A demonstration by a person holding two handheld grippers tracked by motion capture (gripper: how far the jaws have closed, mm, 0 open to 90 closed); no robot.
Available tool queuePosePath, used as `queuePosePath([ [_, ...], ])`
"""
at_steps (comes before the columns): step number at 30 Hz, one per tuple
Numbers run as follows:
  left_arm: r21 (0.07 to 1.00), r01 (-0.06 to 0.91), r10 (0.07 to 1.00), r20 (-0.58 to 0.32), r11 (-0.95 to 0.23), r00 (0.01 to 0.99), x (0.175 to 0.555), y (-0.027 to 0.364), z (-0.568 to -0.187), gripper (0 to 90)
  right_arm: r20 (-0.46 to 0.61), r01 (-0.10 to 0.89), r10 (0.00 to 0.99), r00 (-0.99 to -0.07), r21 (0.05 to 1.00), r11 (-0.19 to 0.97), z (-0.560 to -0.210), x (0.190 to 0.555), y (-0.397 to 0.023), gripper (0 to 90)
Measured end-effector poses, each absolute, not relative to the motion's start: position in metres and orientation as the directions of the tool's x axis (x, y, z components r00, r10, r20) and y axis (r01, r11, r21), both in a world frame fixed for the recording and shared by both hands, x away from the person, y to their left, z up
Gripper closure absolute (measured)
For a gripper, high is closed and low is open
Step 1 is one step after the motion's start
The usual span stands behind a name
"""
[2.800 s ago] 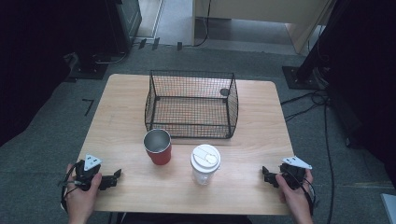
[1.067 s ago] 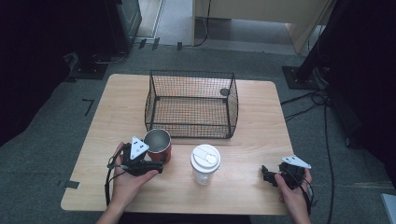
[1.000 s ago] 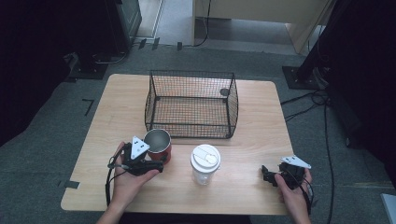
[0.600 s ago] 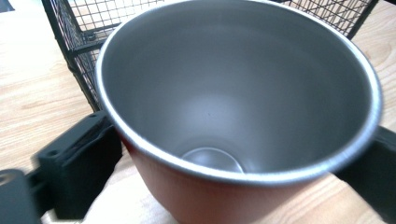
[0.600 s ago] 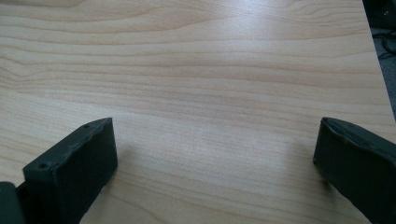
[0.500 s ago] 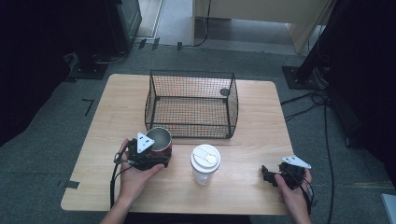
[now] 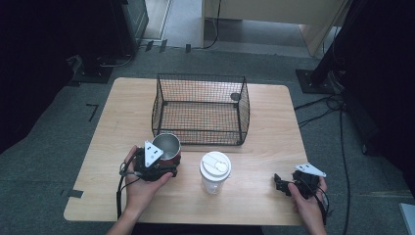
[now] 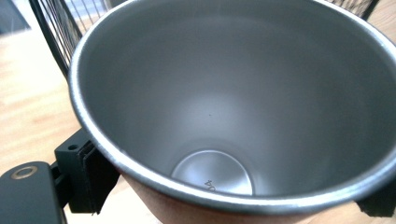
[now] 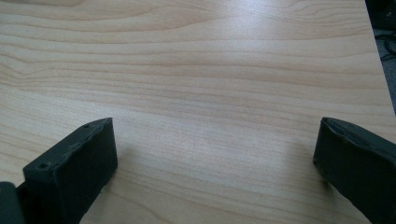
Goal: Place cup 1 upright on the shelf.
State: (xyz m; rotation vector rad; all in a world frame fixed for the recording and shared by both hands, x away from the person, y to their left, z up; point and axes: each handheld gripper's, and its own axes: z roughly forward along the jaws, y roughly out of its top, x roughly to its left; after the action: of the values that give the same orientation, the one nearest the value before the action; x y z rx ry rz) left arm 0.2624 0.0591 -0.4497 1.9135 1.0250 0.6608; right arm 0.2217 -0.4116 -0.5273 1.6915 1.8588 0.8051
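A red cup (image 7: 169,147) with a bare steel inside (image 8: 224,107) stands on the wooden table (image 7: 117,122), just in front of the wire basket's left corner. My left gripper (image 7: 162,166) is shut on it, one black jaw on each side of the cup's wall below the rim; in the left gripper view the gripper (image 8: 229,191) has the cup's mouth right in front of it. My right gripper (image 7: 280,184) rests near the table's front right edge. Its jaws stand wide open over bare wood in the right gripper view (image 9: 215,172).
A black wire basket (image 7: 200,110) with an open top sits at the middle back of the table. A clear cup with a white lid (image 7: 215,170) stands to the right of the red cup, between the two hands. Cables lie on the floor at the right.
My left gripper came in from the front left edge of the table to the red cup and its jaws closed on the cup's sides. The right gripper stayed put.
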Motion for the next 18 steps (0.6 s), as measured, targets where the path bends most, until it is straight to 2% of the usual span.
queuePosePath([
  [9,0.911,0.313,0.831,0.054,-0.268,0.554,0.252,0.061,-0.412,8.2,0.028,0.7,0.994,-0.105,0.712,0.054,-0.527,0.222,-0.412,0.0],
  [18,0.941,0.255,0.826,0.044,-0.223,0.562,0.26,0.06,-0.382,8.2,0.029,0.7,0.994,-0.109,0.712,0.056,-0.527,0.222,-0.411,0.0],
])
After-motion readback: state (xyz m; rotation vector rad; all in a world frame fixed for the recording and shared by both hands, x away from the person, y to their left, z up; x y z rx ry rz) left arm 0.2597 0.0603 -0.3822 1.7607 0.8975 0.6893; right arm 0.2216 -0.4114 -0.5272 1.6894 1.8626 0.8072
